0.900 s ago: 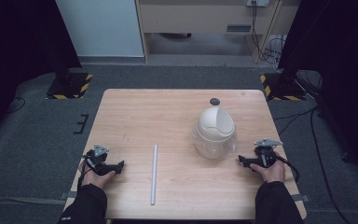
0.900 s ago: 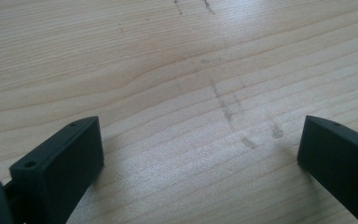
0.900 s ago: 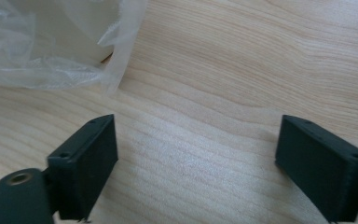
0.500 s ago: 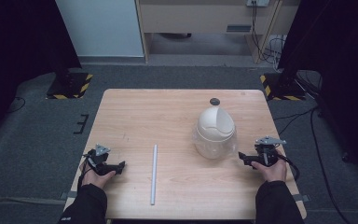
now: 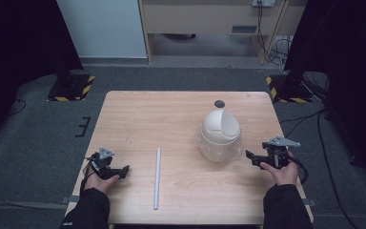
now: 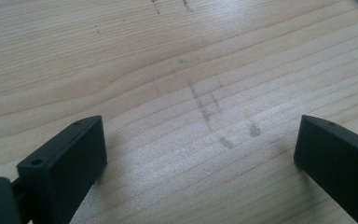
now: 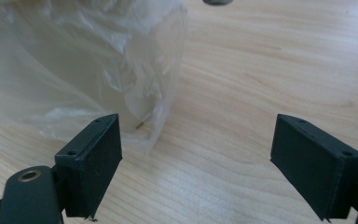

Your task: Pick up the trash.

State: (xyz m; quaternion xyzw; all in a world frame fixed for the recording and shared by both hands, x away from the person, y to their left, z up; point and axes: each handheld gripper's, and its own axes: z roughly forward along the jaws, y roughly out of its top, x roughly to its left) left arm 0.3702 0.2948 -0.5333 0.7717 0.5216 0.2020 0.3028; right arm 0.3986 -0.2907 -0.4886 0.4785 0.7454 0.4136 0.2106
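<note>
Resting near the table's (image 5: 138,109) front left corner, the left gripper (image 5: 120,170) has its 2 jaws spread wide with nothing between them; the left gripper view shows bare wood under them. Near the right edge, the right gripper (image 5: 250,157) is also spread wide and holds nothing, its jaws pointing at the bin (image 5: 220,134) just beside it, not touching. That bin stands upright in the right half of the table: a clear body lined with a thin bag, topped by a cream domed lid. A white rod (image 5: 157,177) lies between the hands, running from the front edge toward the middle. A small dark disc (image 5: 219,103) sits close to the far edge, behind the bin.
</note>
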